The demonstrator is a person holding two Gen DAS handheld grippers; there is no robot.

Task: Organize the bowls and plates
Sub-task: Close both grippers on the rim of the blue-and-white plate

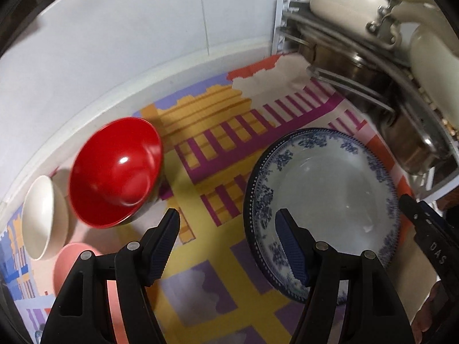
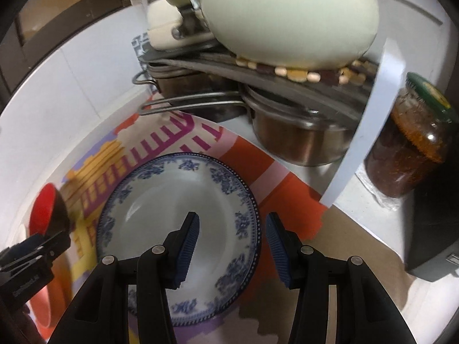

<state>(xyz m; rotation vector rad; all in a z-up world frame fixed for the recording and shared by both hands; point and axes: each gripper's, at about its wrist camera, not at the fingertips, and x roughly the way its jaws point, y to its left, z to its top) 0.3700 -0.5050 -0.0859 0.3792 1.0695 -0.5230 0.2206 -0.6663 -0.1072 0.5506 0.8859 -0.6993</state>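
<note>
A blue-and-white patterned plate (image 1: 330,195) (image 2: 160,200) lies flat on the colourful mat. My right gripper (image 2: 232,218) hovers open over the plate's right rim, one finger above the plate's inside and the other outside the rim, neither pad touching it. My left gripper (image 1: 228,215) stands open over bare mat between the plate and a red bowl (image 1: 114,172) (image 2: 46,209) that is tilted on its side. A white bowl (image 1: 43,218) leans left of the red one, and a pink dish (image 1: 68,261) lies below them. Each gripper shows at the edge of the other's view, the right (image 1: 424,229) and the left (image 2: 34,252).
A white rack (image 1: 279,23) at the back right holds steel pots (image 2: 298,140) with long handles and cream cookware (image 2: 287,14) on top. A jar with a green lid (image 2: 410,143) and a black box (image 2: 436,229) stand at the right. A white wall borders the mat (image 1: 200,258).
</note>
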